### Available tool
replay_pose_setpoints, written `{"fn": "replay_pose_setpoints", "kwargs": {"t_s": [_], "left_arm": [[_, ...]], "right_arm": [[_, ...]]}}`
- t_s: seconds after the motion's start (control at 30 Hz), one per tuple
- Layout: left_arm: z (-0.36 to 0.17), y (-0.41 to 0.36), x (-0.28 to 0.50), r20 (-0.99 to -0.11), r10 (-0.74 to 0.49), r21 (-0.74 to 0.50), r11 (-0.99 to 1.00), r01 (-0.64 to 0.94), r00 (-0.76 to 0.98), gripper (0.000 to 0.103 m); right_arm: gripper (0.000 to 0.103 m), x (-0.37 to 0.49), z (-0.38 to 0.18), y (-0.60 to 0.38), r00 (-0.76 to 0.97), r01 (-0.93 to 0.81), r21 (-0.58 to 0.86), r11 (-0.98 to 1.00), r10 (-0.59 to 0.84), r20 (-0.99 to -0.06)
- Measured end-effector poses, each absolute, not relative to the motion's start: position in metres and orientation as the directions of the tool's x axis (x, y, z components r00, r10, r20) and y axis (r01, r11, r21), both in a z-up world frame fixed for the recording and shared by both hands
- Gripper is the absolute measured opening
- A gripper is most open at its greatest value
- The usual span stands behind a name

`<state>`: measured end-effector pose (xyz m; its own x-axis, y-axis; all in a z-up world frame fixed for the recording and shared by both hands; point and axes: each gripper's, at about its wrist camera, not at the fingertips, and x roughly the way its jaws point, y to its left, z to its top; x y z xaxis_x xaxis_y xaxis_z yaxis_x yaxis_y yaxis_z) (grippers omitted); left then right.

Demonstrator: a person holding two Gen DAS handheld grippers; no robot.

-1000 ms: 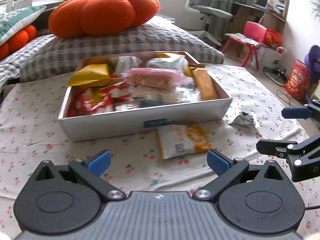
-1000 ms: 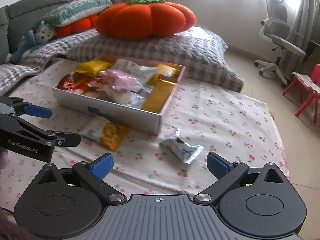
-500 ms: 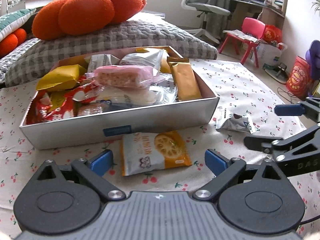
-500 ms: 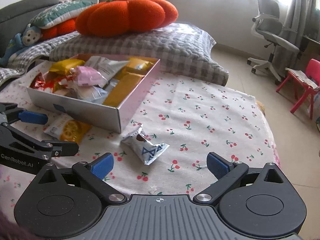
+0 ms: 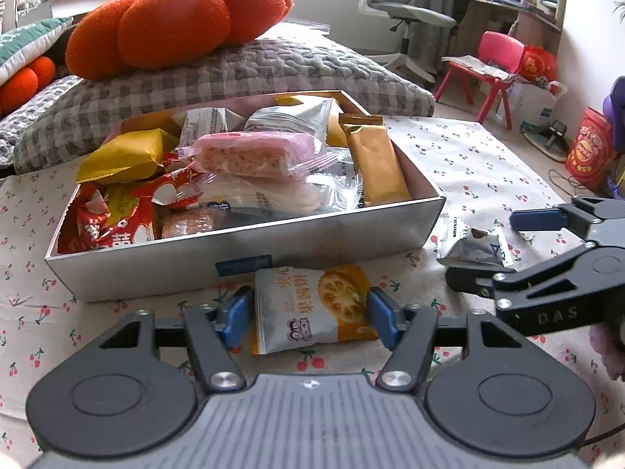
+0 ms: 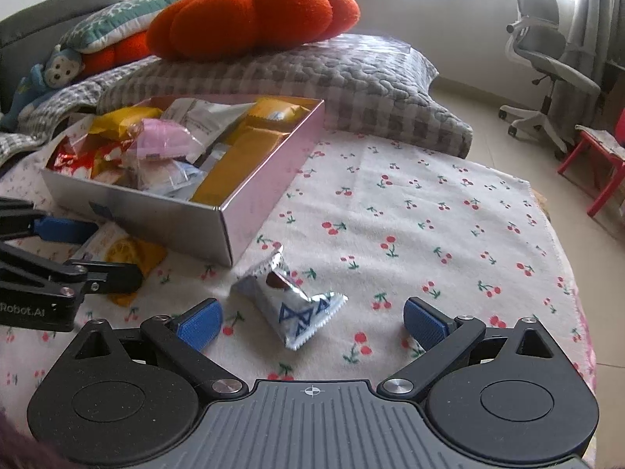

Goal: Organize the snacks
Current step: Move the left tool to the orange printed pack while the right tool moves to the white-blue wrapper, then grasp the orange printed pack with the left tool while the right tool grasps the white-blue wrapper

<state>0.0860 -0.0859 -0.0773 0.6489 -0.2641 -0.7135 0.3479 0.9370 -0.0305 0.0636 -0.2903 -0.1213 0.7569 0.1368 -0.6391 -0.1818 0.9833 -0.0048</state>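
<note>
Just near the box (image 5: 242,258), on the cloth: yellow packet (image 5: 312,306) between spread left gripper (image 5: 306,318) fingers, untouched. Right gripper (image 6: 310,322) wide open, silver packet (image 6: 291,301) between, lying diagonally.

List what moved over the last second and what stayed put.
Both grippers advanced. The left gripper narrowed around the yellow cracker packet; the right gripper, open, now brackets the silver packet. Both packets and the snack box stayed put.

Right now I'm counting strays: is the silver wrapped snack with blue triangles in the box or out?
Out. The silver blue-triangle snack lies on the cherry-print cloth beside the silvery box.
</note>
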Motion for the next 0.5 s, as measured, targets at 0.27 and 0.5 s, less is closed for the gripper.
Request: {"fn": "replay_pose_setpoints", "kwargs": {"t_s": [0.27,0.5], "left_arm": [[-0.072,-0.074,0.082,-0.717,-0.294,-0.061,0.93,0.363,0.632,0.042],[-0.069,-0.065,0.078,-0.72,-0.322,-0.082,0.919,0.385,0.615,0.037]], "right_arm": [[0.098,0.072,-0.12,-0.278,0.769,-0.186,-0.035,0.982,0.123,-0.628],[0.081,0.075,-0.117,-0.267,0.771,-0.222,-0.052,0.974,0.142,-0.621]]}}
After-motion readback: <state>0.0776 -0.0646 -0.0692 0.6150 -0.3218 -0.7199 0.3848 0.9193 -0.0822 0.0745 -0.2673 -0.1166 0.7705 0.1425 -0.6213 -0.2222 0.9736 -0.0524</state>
